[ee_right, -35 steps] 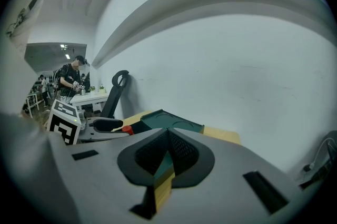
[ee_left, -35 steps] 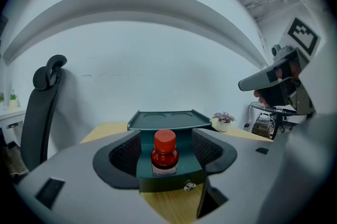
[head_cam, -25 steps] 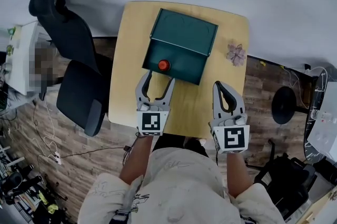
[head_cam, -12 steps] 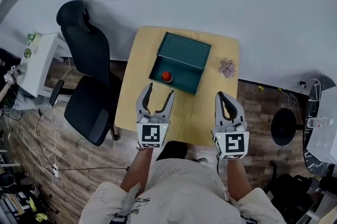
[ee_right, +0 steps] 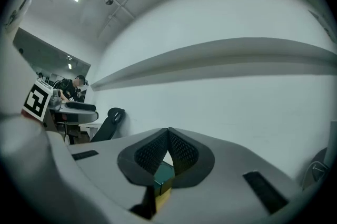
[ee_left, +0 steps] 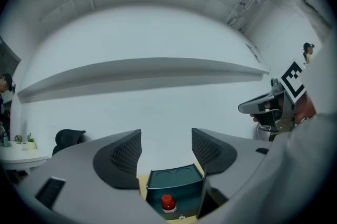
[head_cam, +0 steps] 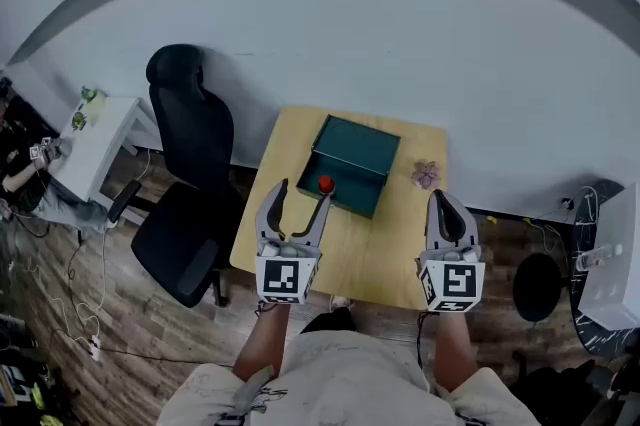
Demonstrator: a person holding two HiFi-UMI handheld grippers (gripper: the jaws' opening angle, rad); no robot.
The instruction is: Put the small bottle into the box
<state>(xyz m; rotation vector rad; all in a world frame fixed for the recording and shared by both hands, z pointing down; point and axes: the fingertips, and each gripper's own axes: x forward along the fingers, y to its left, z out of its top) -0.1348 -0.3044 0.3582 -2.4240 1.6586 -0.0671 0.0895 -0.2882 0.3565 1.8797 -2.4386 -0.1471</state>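
A small bottle with a red cap [head_cam: 326, 184] stands inside the open dark green box [head_cam: 362, 162] on the small wooden table [head_cam: 380, 249]. The left gripper view shows the same bottle [ee_left: 167, 203] in the box [ee_left: 174, 183] between my raised jaws. My left gripper [head_cam: 298, 198] is open and empty, held above the table's near left part, short of the box. On the right, the right gripper [head_cam: 444, 207] is shut with nothing in it, above the table's near right side. In the right gripper view only a corner of the box [ee_right: 164, 177] shows below the closed jaws.
A dried flower [head_cam: 426, 175] lies on the table right of the box. A black office chair [head_cam: 190, 182] stands left of the table, a white side table [head_cam: 90, 139] further left. A grey wall runs behind. A round black base [head_cam: 538, 286] sits on the floor at right.
The head camera has risen and drawn back, so the table and box look smaller and farther. Both grippers stay in front of me, the left open, the right shut. The bottle stays in the box.
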